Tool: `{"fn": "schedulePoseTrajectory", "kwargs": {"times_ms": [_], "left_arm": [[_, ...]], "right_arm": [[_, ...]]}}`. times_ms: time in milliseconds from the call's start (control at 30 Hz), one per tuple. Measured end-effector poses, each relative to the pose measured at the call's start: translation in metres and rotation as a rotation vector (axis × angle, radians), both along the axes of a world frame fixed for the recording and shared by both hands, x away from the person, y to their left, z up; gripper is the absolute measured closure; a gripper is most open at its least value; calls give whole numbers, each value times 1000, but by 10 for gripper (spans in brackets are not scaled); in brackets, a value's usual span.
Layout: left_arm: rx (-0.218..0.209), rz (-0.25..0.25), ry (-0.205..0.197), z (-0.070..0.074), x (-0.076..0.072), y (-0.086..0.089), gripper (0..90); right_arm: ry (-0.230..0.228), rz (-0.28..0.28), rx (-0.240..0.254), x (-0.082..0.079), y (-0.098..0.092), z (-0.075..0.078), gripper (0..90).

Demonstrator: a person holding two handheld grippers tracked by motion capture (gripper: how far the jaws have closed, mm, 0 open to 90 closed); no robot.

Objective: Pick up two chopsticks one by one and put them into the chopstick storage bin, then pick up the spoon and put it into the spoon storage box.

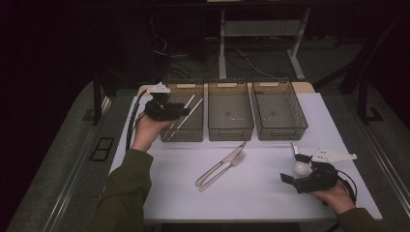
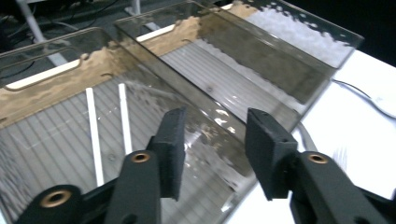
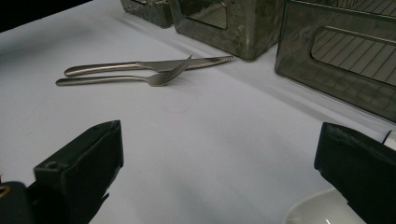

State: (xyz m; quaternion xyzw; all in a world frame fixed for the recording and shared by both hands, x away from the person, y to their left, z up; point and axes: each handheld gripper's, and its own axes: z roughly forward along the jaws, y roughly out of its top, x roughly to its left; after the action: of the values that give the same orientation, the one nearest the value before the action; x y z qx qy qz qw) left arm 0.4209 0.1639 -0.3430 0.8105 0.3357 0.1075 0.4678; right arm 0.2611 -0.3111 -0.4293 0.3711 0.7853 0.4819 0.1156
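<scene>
My left tongs [image 2: 212, 154] hang part open and empty over the left bin [image 1: 196, 133], where two white chopsticks [image 2: 108, 128] lie. My right tongs [image 3: 219, 172] gape wide, empty, on the table [image 1: 261, 193] beside a white spoon [image 1: 300, 166].

You've got three bins [image 1: 230, 126] in a row at the worktop's [image 1: 261, 193] back, chopsticks [image 1: 186, 115] in the left one, knife [image 1: 220, 165] and fork [image 1: 227, 169] side by side in front.

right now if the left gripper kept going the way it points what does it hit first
Probably the floor or far side wall of the left bin, near the two white chopsticks. The left gripper hangs open and empty above it; depth is hard to judge.
</scene>
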Motion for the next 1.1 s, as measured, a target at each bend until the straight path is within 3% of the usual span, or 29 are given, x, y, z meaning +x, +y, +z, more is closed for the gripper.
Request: {"fn": "schedulePoseTrajectory", "kwargs": {"times_ms": [233, 500, 1100], "left_arm": [[-9, -51, -16, -6, -33, -4, 435], [14, -99, -38, -19, -63, -9, 372], [-8, -124, -85, -64, -123, -1, 144]], "right_arm": [[0, 2, -3, -2, 1, 0, 12], [-4, 4, -2, -2, 1, 1, 12], [-3, 6, -1, -2, 0, 1, 12]]}}
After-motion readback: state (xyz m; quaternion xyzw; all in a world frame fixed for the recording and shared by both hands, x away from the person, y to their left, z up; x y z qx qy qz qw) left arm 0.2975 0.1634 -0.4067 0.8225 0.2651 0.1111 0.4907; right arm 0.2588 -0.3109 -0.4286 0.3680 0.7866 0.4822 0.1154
